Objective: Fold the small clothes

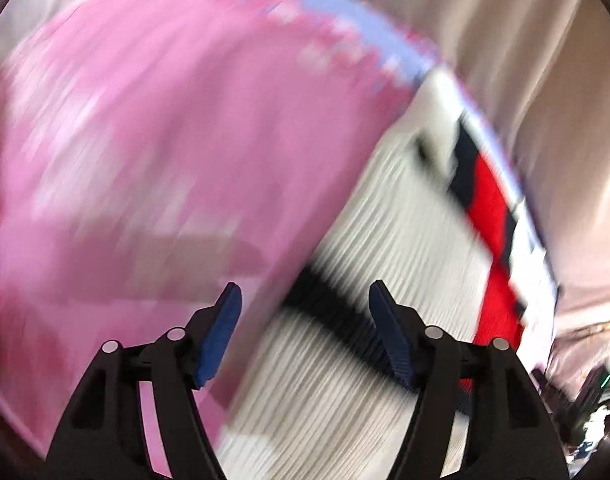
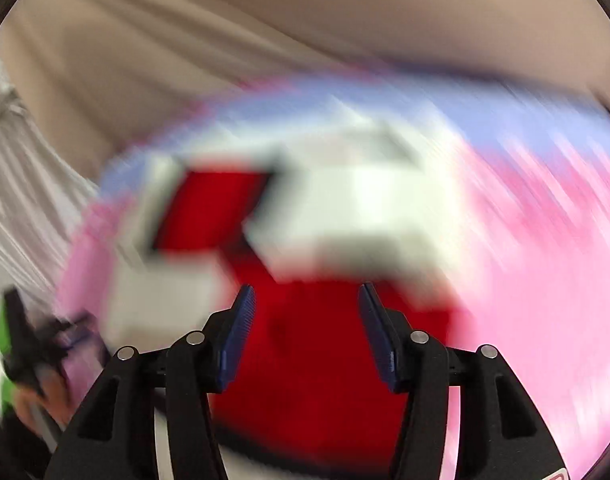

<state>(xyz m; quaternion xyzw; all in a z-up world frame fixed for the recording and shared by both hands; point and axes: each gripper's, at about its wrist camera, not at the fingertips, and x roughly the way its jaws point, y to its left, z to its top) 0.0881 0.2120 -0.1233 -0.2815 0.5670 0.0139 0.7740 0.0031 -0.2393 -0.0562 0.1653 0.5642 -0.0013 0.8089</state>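
Observation:
A small white ribbed garment (image 1: pixel 385 260) with red and black patches lies on a pink cloth (image 1: pixel 145 140). Both views are blurred by motion. My left gripper (image 1: pixel 305 300) is open and empty, hovering over the garment's black stripe near the pink cloth. In the right wrist view the same garment (image 2: pixel 365 208) shows white with a large red panel (image 2: pixel 313 380). My right gripper (image 2: pixel 305 300) is open and empty just above the red panel.
The pink cloth (image 2: pixel 545 300) has a pale blue border (image 2: pixel 485 120) and lies on a beige surface (image 2: pixel 265 40). The left gripper and hand (image 2: pixel 33 352) show at the lower left of the right wrist view.

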